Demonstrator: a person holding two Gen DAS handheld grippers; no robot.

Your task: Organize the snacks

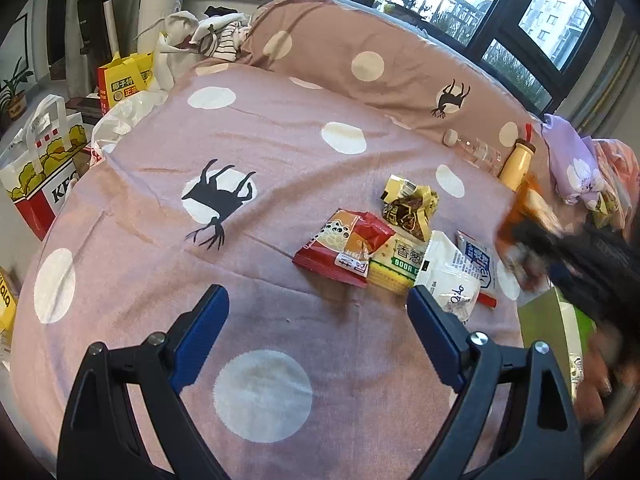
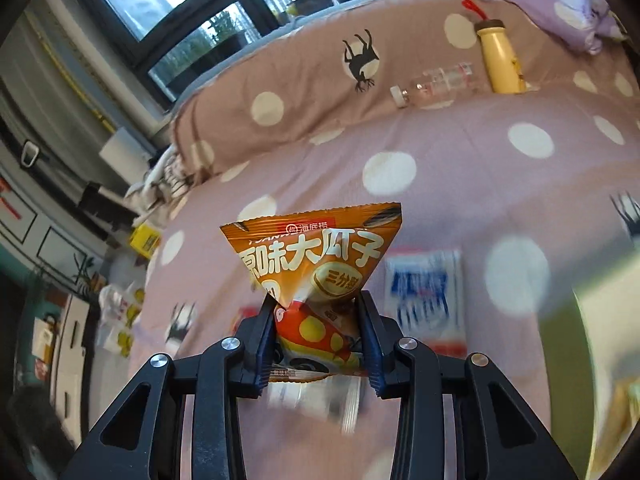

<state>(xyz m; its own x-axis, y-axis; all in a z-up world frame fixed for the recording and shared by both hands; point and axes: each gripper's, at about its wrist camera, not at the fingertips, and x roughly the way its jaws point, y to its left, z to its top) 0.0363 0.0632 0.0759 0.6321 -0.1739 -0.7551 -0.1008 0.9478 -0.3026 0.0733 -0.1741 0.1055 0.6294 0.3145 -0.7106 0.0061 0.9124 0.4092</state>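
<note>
Orange snack packet (image 2: 316, 264) sits pinched in the right tongs (image 2: 316, 336); left tongs (image 1: 316, 312) gape empty.

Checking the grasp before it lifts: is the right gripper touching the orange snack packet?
Touching. The right wrist view shows the right gripper with both pads pinching the orange snack packet.
</note>
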